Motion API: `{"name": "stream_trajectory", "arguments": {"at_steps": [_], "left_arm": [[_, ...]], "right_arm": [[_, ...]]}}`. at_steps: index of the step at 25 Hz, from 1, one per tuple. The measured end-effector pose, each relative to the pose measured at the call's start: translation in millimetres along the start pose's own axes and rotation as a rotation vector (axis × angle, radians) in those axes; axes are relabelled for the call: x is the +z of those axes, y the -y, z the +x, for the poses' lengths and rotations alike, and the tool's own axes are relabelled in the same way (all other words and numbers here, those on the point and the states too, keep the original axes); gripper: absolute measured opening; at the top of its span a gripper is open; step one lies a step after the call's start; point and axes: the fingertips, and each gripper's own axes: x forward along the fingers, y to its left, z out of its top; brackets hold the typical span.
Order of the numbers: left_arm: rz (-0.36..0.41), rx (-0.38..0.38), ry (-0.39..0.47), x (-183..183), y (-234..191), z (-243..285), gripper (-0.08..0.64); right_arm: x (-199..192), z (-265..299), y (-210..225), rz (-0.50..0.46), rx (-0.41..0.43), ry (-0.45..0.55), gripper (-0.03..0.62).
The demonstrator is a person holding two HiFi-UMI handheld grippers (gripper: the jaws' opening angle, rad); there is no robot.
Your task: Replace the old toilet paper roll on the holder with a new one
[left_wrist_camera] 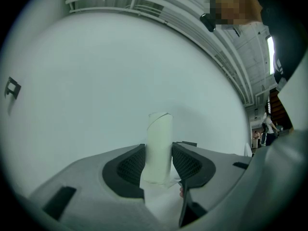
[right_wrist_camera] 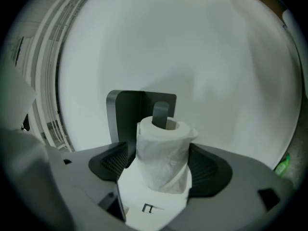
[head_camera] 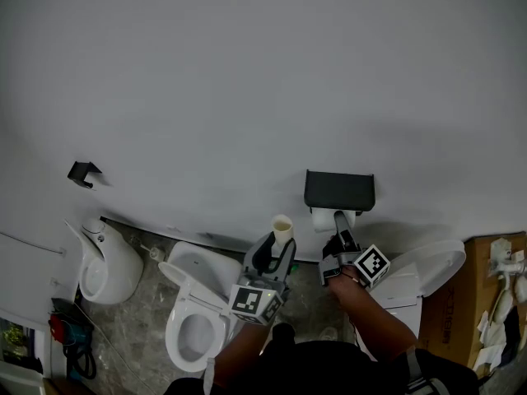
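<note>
Toilet paper roll [right_wrist_camera: 162,148] on holder [right_wrist_camera: 126,110] (between right tool's [right_wrist_camera: 160,159] jaws).

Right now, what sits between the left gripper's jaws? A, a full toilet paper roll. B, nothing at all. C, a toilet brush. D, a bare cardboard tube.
D: the left gripper view shows a bare cardboard tube standing upright in the left gripper, its jaws closed against the tube's sides.
</note>
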Motion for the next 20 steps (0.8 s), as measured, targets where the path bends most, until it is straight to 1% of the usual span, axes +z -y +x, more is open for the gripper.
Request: {"name": "stream_trajectory", "arguments": {"at_steps": [2, 3, 5, 7, 10, 14, 18, 20], "left_arm": [[-0.005, 0.0, 0.0, -3, 4, 1, 0.172], [-0.008, -0.001, 0.001, -4, 7, 3, 0.172], [-0.011, -0.006, -0.001, -5, 9, 5, 0.172], [-0.011, -0.015, -0.002, -5, 12, 7, 0.172], [-0.017, -0.03, -0.004, -7, 21, 11, 0.172], [-0.023, -0.05, -0.008, -9, 34, 17, 0.172], [-0.021, -0.061, -0.011, -11, 42, 20, 0.172], [-0.021, -0.062, -0.012, -11, 43, 21, 0.172]], "right_arm": [[8, -9, 1, -0.036, -0.006, 0.0, 0.35], [13, -14, 1, -0.07, -0.005, -0.002, 0.351], [21, -24, -2, -0.155, -0.005, -0.004, 0.351], [29, -35, -6, -0.262, -0.011, -0.009, 0.351], [45, -53, -15, -0.478, -0.003, -0.031, 0.351], [62, -70, -40, -0.81, 0.024, -0.064, 0.35], [64, -77, -73, -1.151, 0.072, -0.113, 0.35], [60, -77, -88, -1.303, 0.097, -0.137, 0.348]]}}
